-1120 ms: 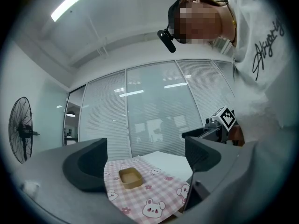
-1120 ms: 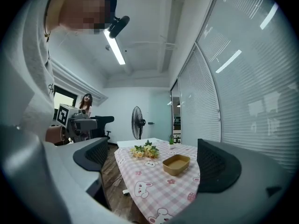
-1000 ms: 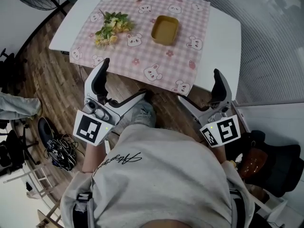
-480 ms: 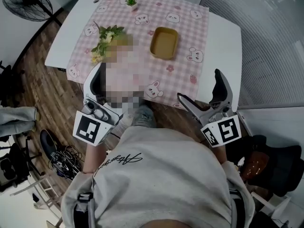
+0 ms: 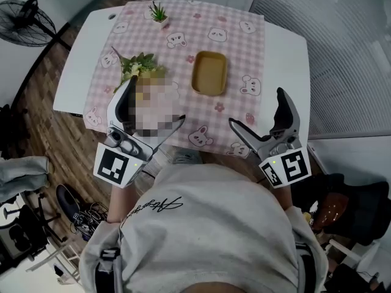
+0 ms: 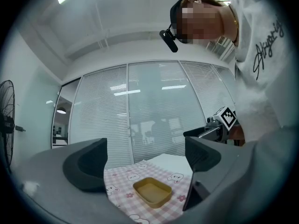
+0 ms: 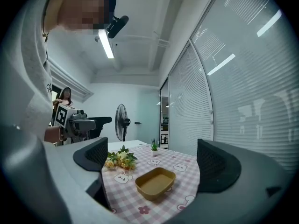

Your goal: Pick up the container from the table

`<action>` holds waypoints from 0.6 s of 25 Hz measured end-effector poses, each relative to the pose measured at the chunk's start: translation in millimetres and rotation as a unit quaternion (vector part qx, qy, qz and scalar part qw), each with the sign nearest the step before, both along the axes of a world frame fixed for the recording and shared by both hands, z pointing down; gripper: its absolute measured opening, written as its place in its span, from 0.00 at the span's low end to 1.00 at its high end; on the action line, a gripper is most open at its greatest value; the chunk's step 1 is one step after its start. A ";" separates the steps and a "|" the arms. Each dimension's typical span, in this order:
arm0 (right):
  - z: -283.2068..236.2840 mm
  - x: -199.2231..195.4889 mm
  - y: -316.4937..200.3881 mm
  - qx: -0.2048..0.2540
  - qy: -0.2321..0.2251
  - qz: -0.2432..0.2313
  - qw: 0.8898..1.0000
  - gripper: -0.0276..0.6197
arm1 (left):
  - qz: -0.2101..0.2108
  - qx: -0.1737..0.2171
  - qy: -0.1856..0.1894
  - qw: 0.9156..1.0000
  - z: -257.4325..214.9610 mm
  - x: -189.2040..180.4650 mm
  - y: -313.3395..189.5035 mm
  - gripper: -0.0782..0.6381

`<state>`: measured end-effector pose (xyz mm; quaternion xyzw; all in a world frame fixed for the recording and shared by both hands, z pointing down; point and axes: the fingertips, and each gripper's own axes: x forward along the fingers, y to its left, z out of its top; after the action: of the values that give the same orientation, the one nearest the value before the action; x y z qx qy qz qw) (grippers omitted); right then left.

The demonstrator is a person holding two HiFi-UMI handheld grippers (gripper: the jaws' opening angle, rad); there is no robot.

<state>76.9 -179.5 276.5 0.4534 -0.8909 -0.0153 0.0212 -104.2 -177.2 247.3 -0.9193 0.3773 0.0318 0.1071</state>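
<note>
A shallow tan rectangular container [image 5: 209, 72] lies empty on the pink checked cloth [image 5: 235, 54], near the table's middle. My left gripper [image 5: 153, 105] is open over the cloth's near left edge, nothing between its jaws. My right gripper [image 5: 256, 108] is open over the near right edge, equally empty. Both stay short of the container. The left gripper view has the container [image 6: 152, 192] low between the open left gripper [image 6: 145, 164] jaws. The right gripper view shows the container [image 7: 155, 183] ahead of the open right gripper [image 7: 156, 164].
A bunch of yellow flowers [image 5: 139, 66] lies left of the container, and a small potted plant [image 5: 158, 12] stands at the far edge. The white table [image 5: 287, 60] extends past the cloth on both sides. A standing fan [image 5: 30, 23] and shoes [image 5: 76, 203] are on the floor to the left.
The person has stepped towards the table, so it sits lower and nearer in view. Both grippers, still open, have gone from before the table's edge to over the cloth's near edge.
</note>
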 end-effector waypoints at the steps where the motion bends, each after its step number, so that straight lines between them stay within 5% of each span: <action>1: -1.7 -1.5 -6.3 0.001 -0.001 0.002 1.000 0.95 | 0.001 -0.002 -0.002 1.000 -0.1 -2.0 -6.6 0.81; 15: -9.2 -19.7 -77.7 -0.005 -0.002 0.029 1.000 0.94 | 0.034 -0.008 -0.005 0.999 -7.6 -17.0 -87.8 0.81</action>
<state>57.2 -257.2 267.3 0.4788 -0.8776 -0.0097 0.0224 -121.2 -265.0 239.7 -0.9326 0.3455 0.0278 0.1006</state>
